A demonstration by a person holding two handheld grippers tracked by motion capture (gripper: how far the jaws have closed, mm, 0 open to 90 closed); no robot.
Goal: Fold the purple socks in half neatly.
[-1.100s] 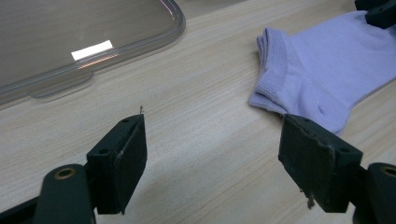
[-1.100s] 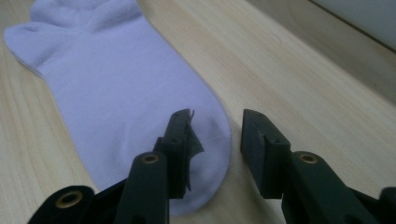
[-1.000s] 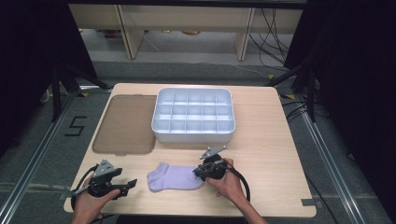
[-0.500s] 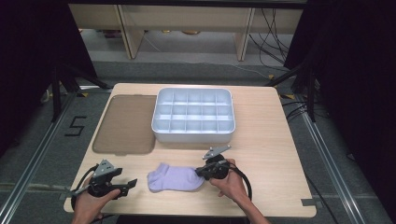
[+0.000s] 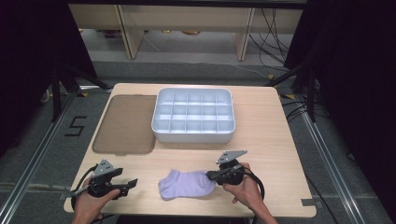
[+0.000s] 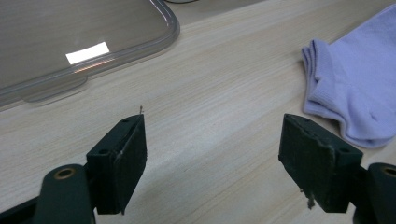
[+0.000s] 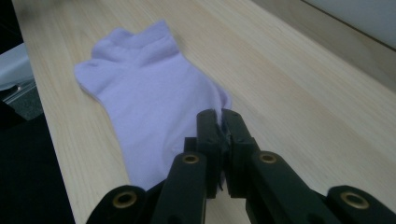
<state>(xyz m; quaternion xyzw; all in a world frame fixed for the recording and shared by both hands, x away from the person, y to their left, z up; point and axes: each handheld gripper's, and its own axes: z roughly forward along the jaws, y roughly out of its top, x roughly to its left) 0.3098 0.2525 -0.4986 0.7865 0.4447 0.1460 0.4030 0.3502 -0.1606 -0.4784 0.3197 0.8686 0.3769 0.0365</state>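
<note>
Fingers of the left gripper (image 6: 212, 158) stand wide apart, released, nothing but bare table (image 5: 271, 140) between them. Left gripper sits low at the near-left corner, same spot as a second ago. Just ahead of its left finger (image 6: 119, 163): the rim of the clear brownish lid (image 6: 84, 42), lying flat. Ahead and outboard of its right finger (image 6: 320, 161): the cuff end of the lilac sock (image 6: 350, 88), apart from the pad, not touching.

Right gripper (image 7: 222, 123): fingers clenched on the sock's edge, a fold of fabric pinched between the pads. Jaws were closing within the last second and are now fully together on the cloth. Against the earlier frames, the right hand (image 5: 245, 189) has shifted a bit away from the left gripper, and the sock looks drawn out slightly longer; the pinched end seems a touch raised, hard to be sure.

Sock orientation: long axis runs straight out from the right gripper's fingertips toward the left gripper, roughly parallel to the near table edge. Toe end is at the right fingers, cuff end points at the left gripper. Rest of the sock lies flat on the wood.

Beyond the right fingers, well apart: the white divided tray (image 5: 161, 128), lid just left of it. Both unmoved.
</note>
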